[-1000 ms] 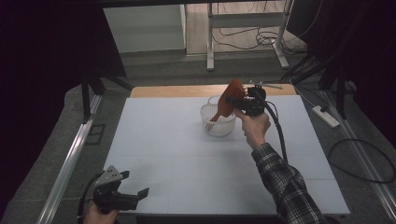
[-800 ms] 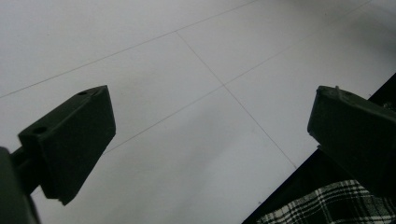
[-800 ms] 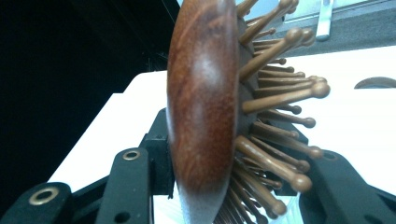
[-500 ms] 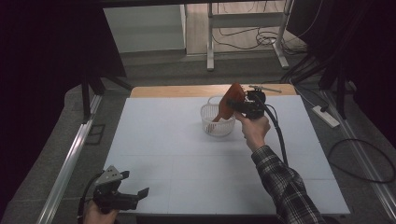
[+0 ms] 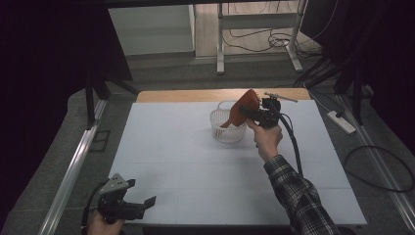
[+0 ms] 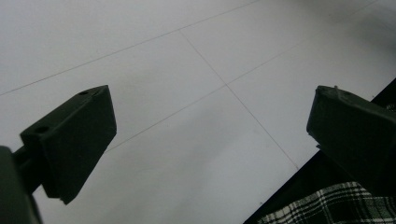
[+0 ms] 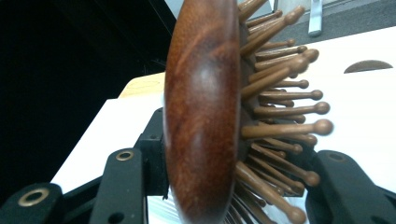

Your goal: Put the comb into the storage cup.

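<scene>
A brown wooden hairbrush [image 5: 244, 105] with wooden pins leans with its handle down inside a white slotted basket [image 5: 227, 133] at the far middle of the table. My right gripper [image 5: 248, 112] grips the brush head. In the right gripper view the brush [image 7: 201, 116] stands edge-on between the black jaws, with its back against one and its pins toward the other. The jaws have just been opening a little, with the brush still between them. At the table's near left corner my left gripper [image 5: 141, 193] is open, and in its own view it [image 6: 210, 140] has bare white table between the jaws.
The white table top [image 5: 186, 166] has a wooden strip [image 5: 195, 94] along its far edge. A plaid sleeve [image 5: 298, 200] reaches in from the bottom right. A metal rail [image 5: 73, 166] runs along the left side. A power strip [image 5: 342, 122] and cables lie on the floor at the right.
The right gripper and the brush have sunk slightly toward the basket. The left gripper has not moved.
</scene>
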`<state>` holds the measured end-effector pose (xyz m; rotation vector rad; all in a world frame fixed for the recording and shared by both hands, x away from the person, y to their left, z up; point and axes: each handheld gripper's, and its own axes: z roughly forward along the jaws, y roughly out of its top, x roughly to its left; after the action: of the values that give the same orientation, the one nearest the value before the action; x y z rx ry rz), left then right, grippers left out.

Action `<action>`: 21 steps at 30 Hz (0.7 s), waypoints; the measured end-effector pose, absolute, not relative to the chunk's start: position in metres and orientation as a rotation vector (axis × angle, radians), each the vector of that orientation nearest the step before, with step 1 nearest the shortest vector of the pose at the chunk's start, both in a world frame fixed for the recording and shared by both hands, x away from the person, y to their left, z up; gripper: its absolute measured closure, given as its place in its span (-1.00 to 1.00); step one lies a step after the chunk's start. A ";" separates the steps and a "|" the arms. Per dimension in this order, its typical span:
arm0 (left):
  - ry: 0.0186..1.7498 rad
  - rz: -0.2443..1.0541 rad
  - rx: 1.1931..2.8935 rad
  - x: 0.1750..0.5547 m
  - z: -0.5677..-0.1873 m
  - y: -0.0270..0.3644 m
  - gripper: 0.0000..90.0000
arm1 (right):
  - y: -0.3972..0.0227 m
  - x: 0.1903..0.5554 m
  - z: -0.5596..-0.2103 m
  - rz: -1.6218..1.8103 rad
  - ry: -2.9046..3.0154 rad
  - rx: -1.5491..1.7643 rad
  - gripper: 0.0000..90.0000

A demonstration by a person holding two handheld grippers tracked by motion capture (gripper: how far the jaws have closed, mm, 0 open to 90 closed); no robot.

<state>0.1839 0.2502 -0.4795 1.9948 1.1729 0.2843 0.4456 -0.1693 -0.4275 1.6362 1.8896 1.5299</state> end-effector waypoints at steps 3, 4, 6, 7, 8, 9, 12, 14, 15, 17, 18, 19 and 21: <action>1.174 0.283 1.994 0.184 -0.480 0.250 -0.95 | -0.170 0.446 -0.428 1.531 1.884 1.640 0.08; 1.176 0.283 1.992 0.184 -0.480 0.250 -0.95 | -0.171 0.445 -0.429 1.534 1.883 1.647 0.08; 1.176 0.283 1.992 0.184 -0.480 0.250 -0.95 | -0.173 0.445 -0.431 1.542 1.879 1.658 0.07; 1.176 0.283 1.992 0.184 -0.480 0.250 -0.95 | -0.173 0.445 -0.431 1.542 1.879 1.658 0.07; 1.175 0.282 1.995 0.184 -0.480 0.250 -0.95 | -0.173 0.445 -0.432 1.542 1.879 1.658 0.07; 1.177 0.281 1.994 0.184 -0.480 0.250 -0.95 | -0.175 0.445 -0.433 1.549 1.874 1.668 0.06; 1.180 0.283 1.989 0.184 -0.480 0.250 -0.95 | -0.177 0.445 -0.434 1.555 1.868 1.677 0.06; 1.180 0.281 1.988 0.185 -0.480 0.250 -0.95 | -0.180 0.446 -0.437 1.557 1.862 1.693 0.05; 1.181 0.280 1.988 0.185 -0.480 0.250 -0.95 | -0.180 0.446 -0.437 1.557 1.862 1.693 0.05; 1.182 0.280 1.989 0.185 -0.480 0.250 -0.95 | -0.182 0.446 -0.440 1.554 1.858 1.706 0.03; 1.182 0.280 1.989 0.185 -0.480 0.250 -0.95 | -0.182 0.446 -0.440 1.554 1.858 1.706 0.03; 1.182 0.280 1.990 0.185 -0.480 0.250 -0.95 | -0.183 0.446 -0.440 1.555 1.856 1.710 0.03; 1.182 0.279 1.990 0.185 -0.480 0.250 -0.95 | -0.183 0.446 -0.440 1.556 1.860 1.709 0.02</action>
<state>0.1849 0.2501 -0.4799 1.9901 1.1823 0.2790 0.4459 -0.1835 -0.4403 1.7089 1.8604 1.5558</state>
